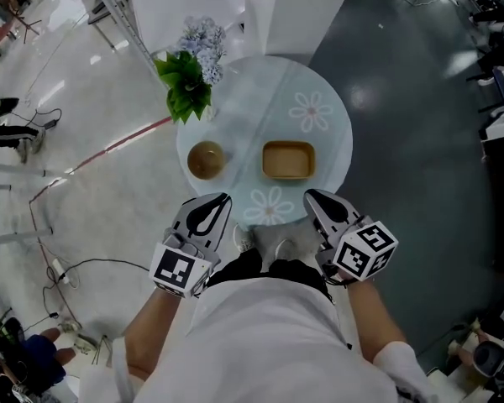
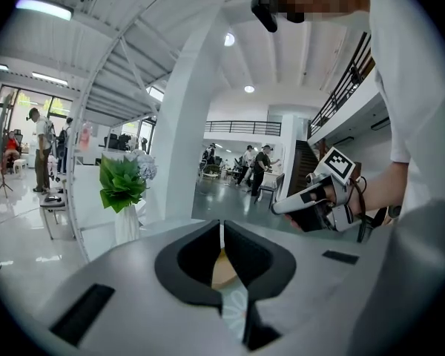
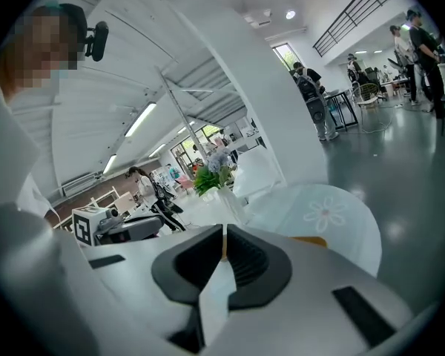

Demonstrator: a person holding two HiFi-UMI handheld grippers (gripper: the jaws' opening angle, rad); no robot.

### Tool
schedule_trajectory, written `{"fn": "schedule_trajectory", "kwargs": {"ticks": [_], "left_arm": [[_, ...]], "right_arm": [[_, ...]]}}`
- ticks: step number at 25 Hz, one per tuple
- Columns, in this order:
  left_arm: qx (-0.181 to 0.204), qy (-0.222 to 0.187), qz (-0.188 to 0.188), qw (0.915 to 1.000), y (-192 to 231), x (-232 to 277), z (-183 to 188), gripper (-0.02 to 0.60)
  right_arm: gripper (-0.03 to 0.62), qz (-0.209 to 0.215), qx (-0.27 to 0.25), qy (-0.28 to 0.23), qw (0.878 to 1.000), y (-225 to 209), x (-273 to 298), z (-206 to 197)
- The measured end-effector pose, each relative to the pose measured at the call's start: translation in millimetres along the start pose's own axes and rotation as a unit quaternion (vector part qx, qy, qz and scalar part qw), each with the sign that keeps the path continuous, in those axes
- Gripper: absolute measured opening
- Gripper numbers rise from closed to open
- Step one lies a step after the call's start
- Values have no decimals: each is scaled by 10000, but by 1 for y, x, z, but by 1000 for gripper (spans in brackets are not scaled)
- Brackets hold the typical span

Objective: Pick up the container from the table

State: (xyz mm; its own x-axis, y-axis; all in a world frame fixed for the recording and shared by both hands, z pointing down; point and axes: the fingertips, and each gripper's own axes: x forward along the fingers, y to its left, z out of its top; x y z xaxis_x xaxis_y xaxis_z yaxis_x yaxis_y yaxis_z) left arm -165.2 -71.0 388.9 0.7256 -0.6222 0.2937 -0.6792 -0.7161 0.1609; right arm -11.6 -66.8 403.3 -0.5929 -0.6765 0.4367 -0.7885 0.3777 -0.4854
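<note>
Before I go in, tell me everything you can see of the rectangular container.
The rectangular container is tan, wood-like, with rounded corners, a raised rim and an open top; it looks empty. It sits flat on the round table, right of the round bowl and apart from it. Nothing touches it: the left gripper and right gripper are shut, near the table's close edge.
</note>
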Motion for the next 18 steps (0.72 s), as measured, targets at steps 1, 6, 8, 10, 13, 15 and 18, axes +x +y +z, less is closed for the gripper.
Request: {"fn": "schedule_trajectory", "kwargs": {"ticks": [1, 6, 8, 10, 13, 15, 18], "left_arm": [[-10, 13, 0, 10000, 2, 1, -1, 35], [-87, 71, 27, 9999, 10, 12, -4, 34], [-106, 111, 63, 9999, 11, 17, -5, 35], [-109, 167, 107, 9997, 11, 24, -6, 35], [-117, 225, 187, 9995, 13, 35, -6, 35], [-147, 277, 262, 9992, 14, 43, -7, 35], [-230, 404, 383, 9982, 9, 55, -12, 35]], "right_arm": [[32, -33, 1, 6, 10000, -3, 3, 1], [34, -183, 17, 74, 9998, -23, 14, 4], [34, -204, -65, 125, 9997, -31, 18, 5], [32, -183, -103, 162, 9996, -40, 23, 6], [32, -140, -156, 219, 9995, -53, 32, 10], [32, -114, -181, 283, 9994, -63, 38, 9], [32, -83, -142, 409, 9990, -82, 44, 3]]}}
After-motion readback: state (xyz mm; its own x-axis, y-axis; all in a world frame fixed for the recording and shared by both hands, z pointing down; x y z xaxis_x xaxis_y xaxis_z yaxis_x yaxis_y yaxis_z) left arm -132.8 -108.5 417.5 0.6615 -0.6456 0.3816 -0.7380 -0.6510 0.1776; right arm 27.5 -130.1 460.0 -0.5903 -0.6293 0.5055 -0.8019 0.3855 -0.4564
